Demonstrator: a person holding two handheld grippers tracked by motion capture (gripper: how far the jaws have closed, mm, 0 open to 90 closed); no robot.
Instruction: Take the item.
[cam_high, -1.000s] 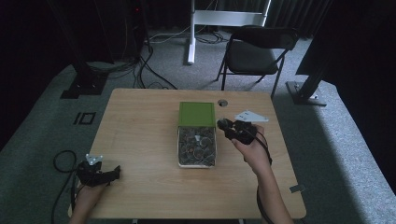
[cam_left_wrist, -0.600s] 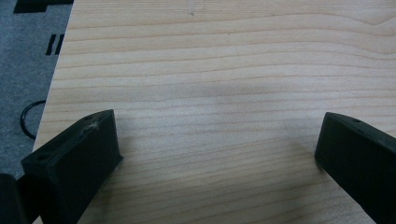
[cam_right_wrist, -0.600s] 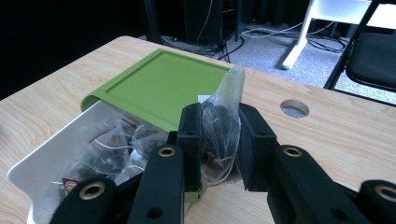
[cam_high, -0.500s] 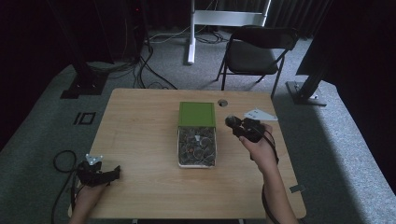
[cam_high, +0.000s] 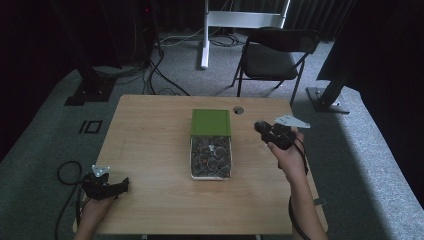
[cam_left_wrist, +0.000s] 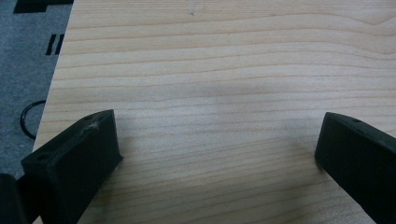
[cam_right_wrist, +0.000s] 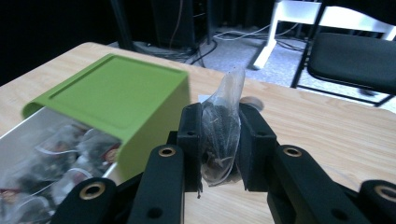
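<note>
At the table's near-left corner, the left gripper (cam_high: 111, 187) rests with jaws spread wide over bare wood. At center sits the box (cam_high: 211, 150) of tea bags, green lid (cam_right_wrist: 112, 95) raised. To its right, the right gripper (cam_right_wrist: 219, 140) clamps one tea bag (cam_right_wrist: 219, 130), apparently mid-transfer; a careful set-down seems next.
</note>
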